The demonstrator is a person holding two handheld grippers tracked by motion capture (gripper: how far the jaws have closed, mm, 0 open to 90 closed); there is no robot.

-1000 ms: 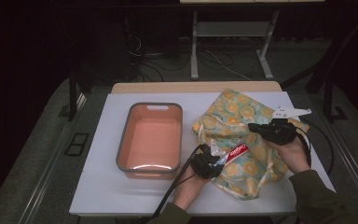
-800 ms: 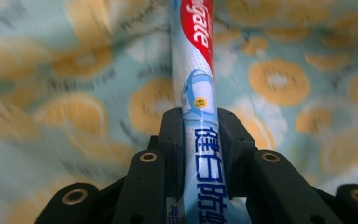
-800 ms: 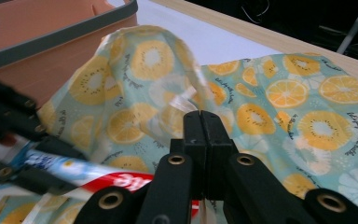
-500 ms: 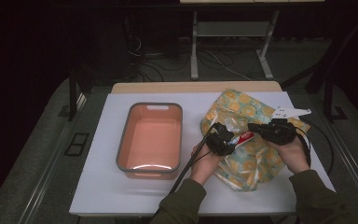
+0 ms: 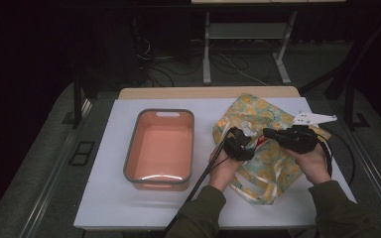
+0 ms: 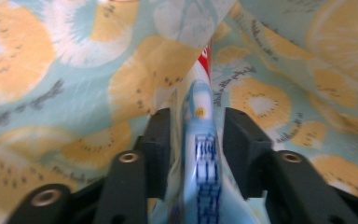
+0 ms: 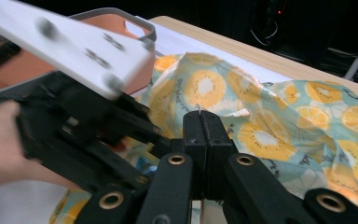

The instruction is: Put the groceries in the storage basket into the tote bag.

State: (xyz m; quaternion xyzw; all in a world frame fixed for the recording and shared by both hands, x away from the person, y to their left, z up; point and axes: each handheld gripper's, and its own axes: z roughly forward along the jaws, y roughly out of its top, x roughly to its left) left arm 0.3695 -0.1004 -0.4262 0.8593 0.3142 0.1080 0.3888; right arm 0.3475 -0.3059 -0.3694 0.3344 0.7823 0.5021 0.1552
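Left gripper [image 6: 196, 140]: jaws just opening, toothpaste tube [image 6: 200, 154] between. Right gripper [image 7: 200, 122]: clenched on citrus-print bag [image 7: 261, 116].

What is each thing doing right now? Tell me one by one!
Fruit-print bag: crumpled on the table, mouth held up.
Tube: halfway into the bag, between open jaws.
Left gripper: jaws just opened, letting go.
Right gripper: shut on the bag's edge.
Orange bin: empty.
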